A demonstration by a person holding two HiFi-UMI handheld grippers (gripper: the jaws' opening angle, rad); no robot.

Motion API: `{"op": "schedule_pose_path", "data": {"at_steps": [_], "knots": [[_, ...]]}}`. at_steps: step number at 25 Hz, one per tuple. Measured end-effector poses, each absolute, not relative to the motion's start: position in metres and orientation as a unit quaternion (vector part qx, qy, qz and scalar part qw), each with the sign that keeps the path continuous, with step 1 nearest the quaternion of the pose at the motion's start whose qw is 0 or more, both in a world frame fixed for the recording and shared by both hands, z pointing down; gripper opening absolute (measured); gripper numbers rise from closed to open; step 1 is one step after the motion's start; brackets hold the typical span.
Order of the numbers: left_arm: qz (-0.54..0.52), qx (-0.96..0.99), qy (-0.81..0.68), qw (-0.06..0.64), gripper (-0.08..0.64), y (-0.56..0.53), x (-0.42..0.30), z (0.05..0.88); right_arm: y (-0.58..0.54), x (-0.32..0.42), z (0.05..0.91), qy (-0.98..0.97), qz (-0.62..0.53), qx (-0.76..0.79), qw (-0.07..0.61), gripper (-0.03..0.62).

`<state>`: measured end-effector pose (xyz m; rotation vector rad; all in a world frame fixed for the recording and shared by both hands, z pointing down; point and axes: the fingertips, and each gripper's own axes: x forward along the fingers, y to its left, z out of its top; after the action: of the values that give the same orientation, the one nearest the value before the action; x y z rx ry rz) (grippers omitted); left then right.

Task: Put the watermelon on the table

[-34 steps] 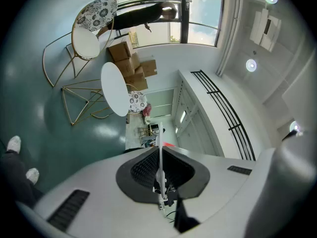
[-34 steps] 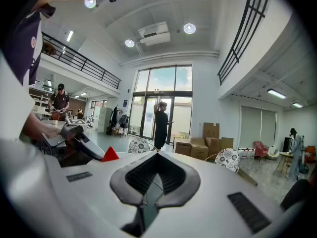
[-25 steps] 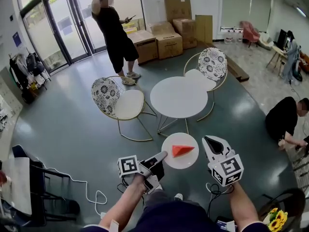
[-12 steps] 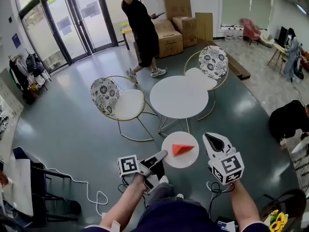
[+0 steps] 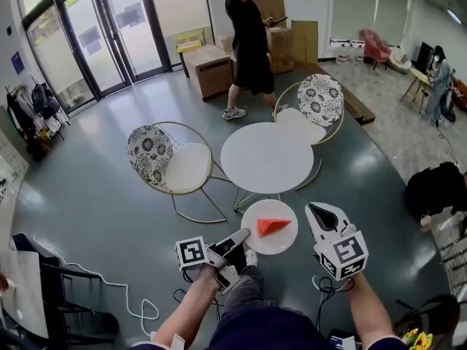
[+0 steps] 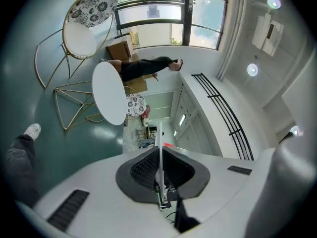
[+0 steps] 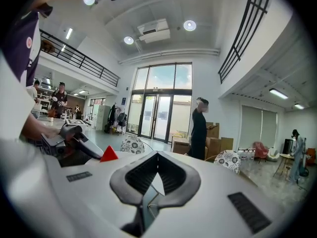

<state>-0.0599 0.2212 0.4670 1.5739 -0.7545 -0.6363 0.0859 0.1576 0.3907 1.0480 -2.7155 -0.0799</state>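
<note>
At the lower centre of the head view, the left gripper (image 5: 243,235) holds a white plate (image 5: 263,248) by its near-left rim. The left gripper view confirms this: the jaws are closed on the plate, whose thin edge (image 6: 158,140) runs upright between the pads. A red watermelon wedge (image 5: 273,227) lies on the plate, right of centre. The plate is held in the air, short of the round white table (image 5: 267,157). The right gripper (image 5: 315,208) is just right of the plate and apart from it, with jaws together and nothing between them. Two patterned chairs (image 5: 179,168) flank the table. A person in black (image 5: 252,42) stands beyond it.
</note>
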Motion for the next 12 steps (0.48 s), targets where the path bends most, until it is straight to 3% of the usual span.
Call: {"op": "schedule_pose_path", "data": {"at_steps": [12], "knots": [[-0.276,0.678,-0.325,0.599,0.020,0.108,-0.106,0.466,0.046,0.057,0.393,-0.919,-0.030,0.372,0.126,0.003]]}}
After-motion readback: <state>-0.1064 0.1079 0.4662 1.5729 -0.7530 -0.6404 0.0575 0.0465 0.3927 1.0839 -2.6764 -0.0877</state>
